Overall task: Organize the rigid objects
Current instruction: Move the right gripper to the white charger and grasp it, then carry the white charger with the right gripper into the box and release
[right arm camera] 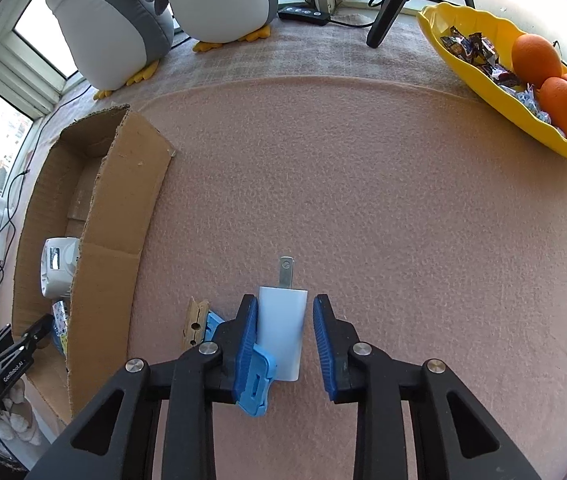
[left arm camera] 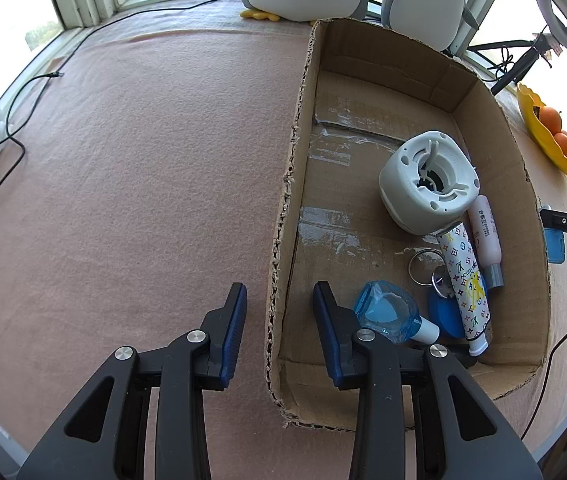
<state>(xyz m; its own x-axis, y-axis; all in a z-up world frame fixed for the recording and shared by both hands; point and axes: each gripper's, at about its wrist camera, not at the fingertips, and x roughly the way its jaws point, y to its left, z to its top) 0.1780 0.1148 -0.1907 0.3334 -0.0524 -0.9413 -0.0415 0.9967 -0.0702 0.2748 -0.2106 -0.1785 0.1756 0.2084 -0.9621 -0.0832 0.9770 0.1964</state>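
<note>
White wall-plug charger point(right arm camera: 282, 332) lies flat on the pink felt mat point(right arm camera: 363, 200), between the two blue pads of the right gripper point(right arm camera: 283, 334), its metal prongs point(right arm camera: 286, 270) pointing away past the fingertips. The left-hand pad touches or nearly touches the charger's side; the right-hand pad stands just clear, a narrow strip of mat showing between them, so the jaws are partly open and nothing is gripped yet. A blue plastic clip point(right arm camera: 257, 384) lies under or against the left-hand finger, and a wooden clothespin point(right arm camera: 195, 320) lies just outside that finger.

Risks, as judged from this arrangement: (a) closing with the contact on one side only may push the charger sideways or twist it before the second pad arrives; (b) the blue clip may be caught with it, giving a slanted, unstable hold; (c) the smooth casing may slip if it is pinched near its rear end alone.

The cardboard box point(left arm camera: 283, 208) sits beyond the clothespin. Its side wall passes between the fingers of the left gripper point(left arm camera: 279, 300), one finger outside, one inside; the gap looks wider than the wall, and whether the pads press on it cannot be told. Inside, beside the inner finger, lie a blue bottle point(left arm camera: 387, 312), a patterned tube point(left arm camera: 465, 280), a pink bottle point(left arm camera: 485, 236), key rings point(left arm camera: 423, 266) and a white round device point(left arm camera: 429, 180). If the box is not steadied, a dropped charger may shift it.
</note>
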